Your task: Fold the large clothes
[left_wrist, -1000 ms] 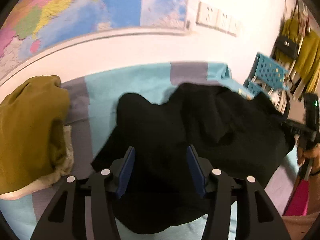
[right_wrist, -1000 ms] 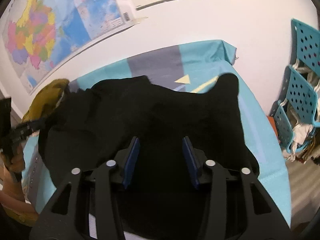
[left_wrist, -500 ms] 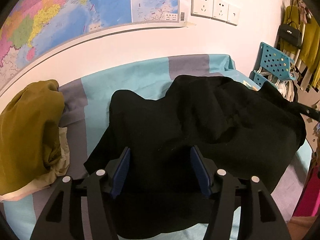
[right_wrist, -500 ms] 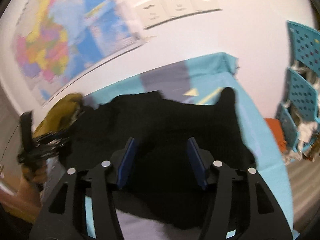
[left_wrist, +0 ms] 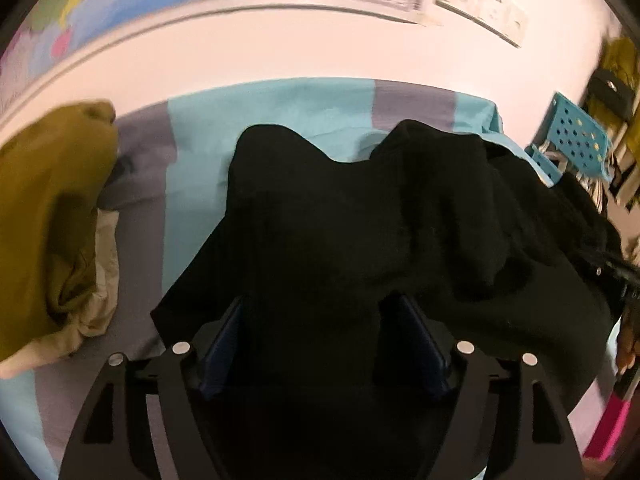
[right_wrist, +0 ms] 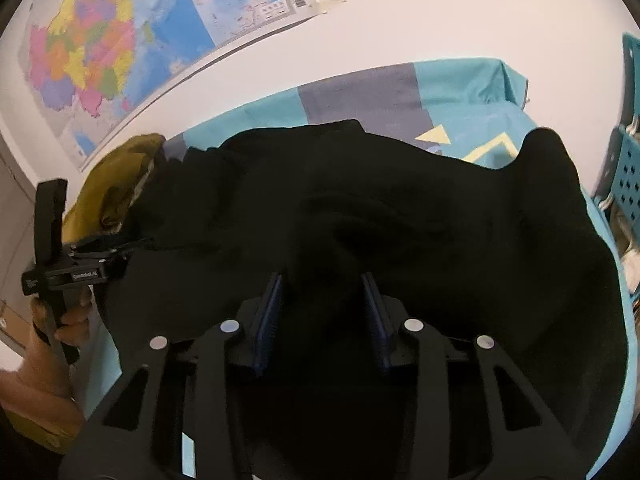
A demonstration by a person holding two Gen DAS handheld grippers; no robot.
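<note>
From the left wrist, a black garment [left_wrist: 360, 232] lies spread and rumpled over the teal and grey bedsheet [left_wrist: 280, 108]. The left gripper [left_wrist: 320, 340] hangs over the garment's near edge, jaws apart and opening, cloth between them but not pinched. A mustard garment [left_wrist: 48, 216] is heaped to the left of the black one.

From the right wrist, the right gripper [right_wrist: 322, 316] hovers over the black garment [right_wrist: 400, 220], jaws apart but closing, cloth between the pads, not clamped. At the garment's left edge, a hand [right_wrist: 60, 320] holds the left gripper [right_wrist: 120, 248].
</note>
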